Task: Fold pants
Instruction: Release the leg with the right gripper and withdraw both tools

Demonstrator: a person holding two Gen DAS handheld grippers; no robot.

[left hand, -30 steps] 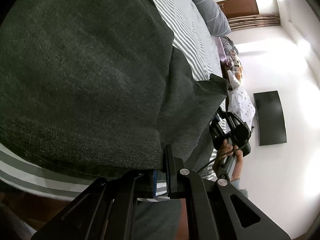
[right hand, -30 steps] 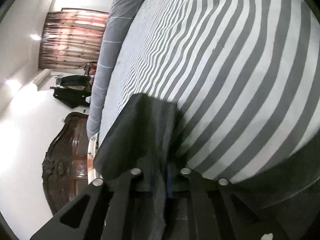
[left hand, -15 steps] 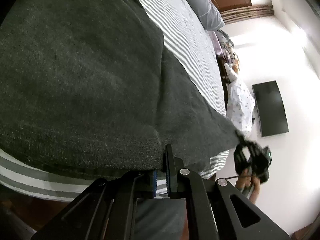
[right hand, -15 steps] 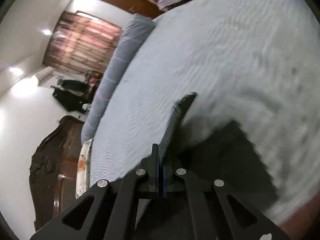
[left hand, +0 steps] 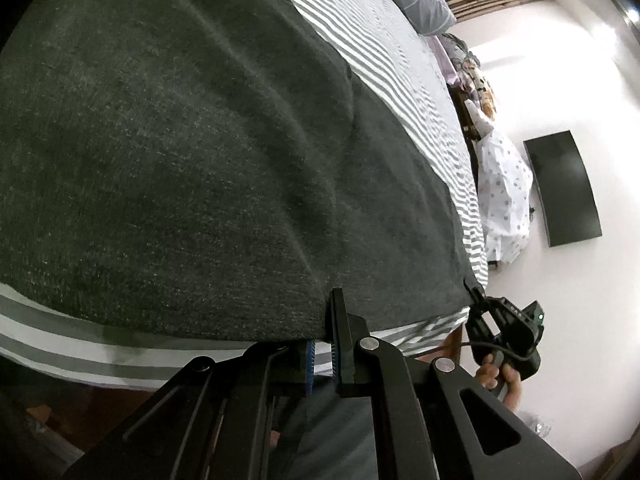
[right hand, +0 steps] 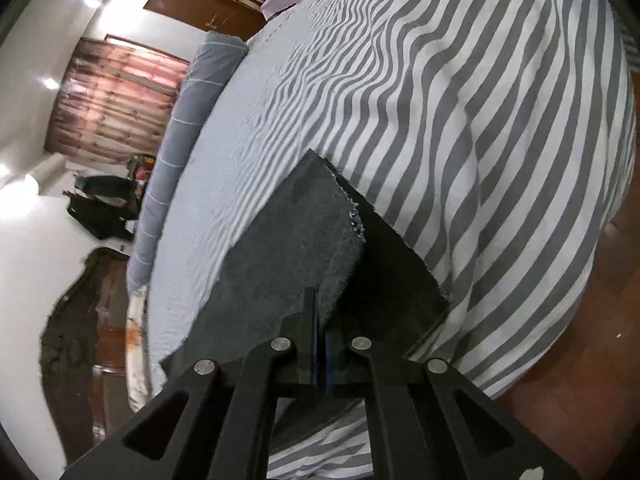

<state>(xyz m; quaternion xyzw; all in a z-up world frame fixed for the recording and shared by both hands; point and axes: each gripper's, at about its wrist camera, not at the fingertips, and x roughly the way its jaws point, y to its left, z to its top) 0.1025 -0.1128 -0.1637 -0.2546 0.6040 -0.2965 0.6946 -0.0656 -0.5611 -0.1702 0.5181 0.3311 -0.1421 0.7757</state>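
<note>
With each gripper's fingers pinching an edge of the dark pants (left hand: 208, 152), which lie spread ahead of them on the striped bed (right hand: 460, 92), the thin bite at the right gripper (right hand: 318, 320) could slip loose if tugged.

Left wrist view sits low at the bed's near edge, looking forward past its own fingers (left hand: 340, 328), so close that the dark pants (left hand: 192, 152) fill most of the frame; the striped sheet (left hand: 400, 64), a pillow (left hand: 412, 0) and a wall screen (left hand: 560, 188) lie beyond. Right wrist view also looks along its own fingers (right hand: 310, 320), across the bed toward curtains (right hand: 116, 100). Both views share the pants (right hand: 296, 240) and sheet (right hand: 460, 92), and the left view catches the right gripper (left hand: 472, 292) at its lower right.
</note>
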